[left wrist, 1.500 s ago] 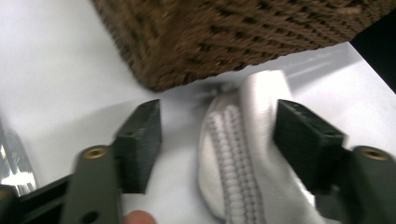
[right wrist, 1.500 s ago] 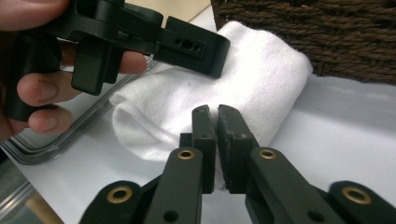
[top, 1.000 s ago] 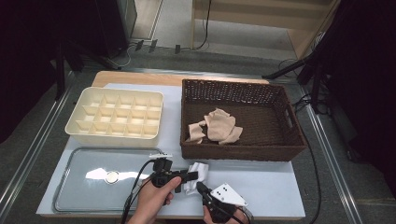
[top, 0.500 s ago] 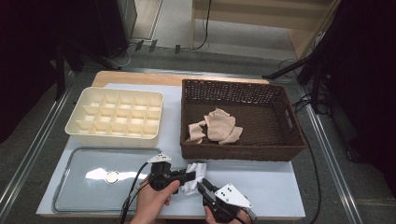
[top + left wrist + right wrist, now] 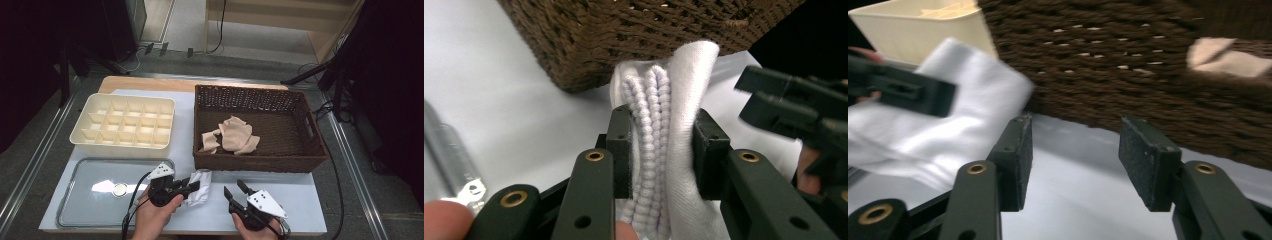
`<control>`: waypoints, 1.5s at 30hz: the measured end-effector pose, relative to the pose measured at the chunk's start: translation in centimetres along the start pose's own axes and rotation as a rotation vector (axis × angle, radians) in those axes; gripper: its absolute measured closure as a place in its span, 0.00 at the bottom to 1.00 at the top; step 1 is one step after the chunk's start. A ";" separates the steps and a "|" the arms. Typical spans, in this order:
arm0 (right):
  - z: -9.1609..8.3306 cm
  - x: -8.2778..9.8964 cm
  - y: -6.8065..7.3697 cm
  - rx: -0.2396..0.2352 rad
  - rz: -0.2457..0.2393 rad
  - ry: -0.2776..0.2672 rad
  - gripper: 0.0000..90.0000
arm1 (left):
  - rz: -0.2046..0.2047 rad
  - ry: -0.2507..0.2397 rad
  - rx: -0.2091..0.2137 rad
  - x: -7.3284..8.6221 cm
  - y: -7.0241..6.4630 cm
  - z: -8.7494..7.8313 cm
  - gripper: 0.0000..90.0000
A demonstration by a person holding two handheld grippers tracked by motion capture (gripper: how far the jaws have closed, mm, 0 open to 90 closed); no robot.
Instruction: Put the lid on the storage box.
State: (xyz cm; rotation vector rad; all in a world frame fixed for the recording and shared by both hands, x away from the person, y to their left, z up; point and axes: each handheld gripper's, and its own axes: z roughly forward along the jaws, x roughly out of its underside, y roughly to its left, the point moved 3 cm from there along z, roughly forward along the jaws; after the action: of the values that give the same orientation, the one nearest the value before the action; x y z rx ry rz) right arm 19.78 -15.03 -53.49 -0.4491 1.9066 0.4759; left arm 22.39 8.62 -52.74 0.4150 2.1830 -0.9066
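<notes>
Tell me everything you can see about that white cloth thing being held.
The white sock looks like soft knit fabric, folded over, its ribbed edges bunched together. The left gripper clamps it between both fingers, in front of the brown wicker basket. The right gripper stands open beside it, its jaws just opened.

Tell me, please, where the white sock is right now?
In the high view the white sock sits near the table's front edge, clamped in the left gripper, just before the brown basket.
</notes>
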 end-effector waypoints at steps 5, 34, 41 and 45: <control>-0.7 -0.3 -2.1 0.019 0.025 -0.016 0.50 | 0.012 -0.010 -0.024 0.1 0.7 -1.1 0.76; -2.2 0.9 -8.0 0.099 0.100 -0.040 0.39 | -0.006 -0.059 -0.020 -0.7 4.0 -3.8 0.76; -2.2 1.0 -8.2 0.106 0.123 -0.050 0.39 | -0.006 -0.066 -0.030 -0.9 4.2 -4.1 0.76; -2.0 0.8 -8.3 0.098 0.134 -0.049 0.36 | -0.001 -0.089 -0.057 -1.1 4.4 -4.8 0.76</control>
State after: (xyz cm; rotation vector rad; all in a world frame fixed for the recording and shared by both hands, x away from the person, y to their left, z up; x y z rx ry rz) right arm 22.18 -23.18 -54.55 -0.2442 1.9103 0.4740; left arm 23.05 15.14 -51.68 0.3395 2.1222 -0.8455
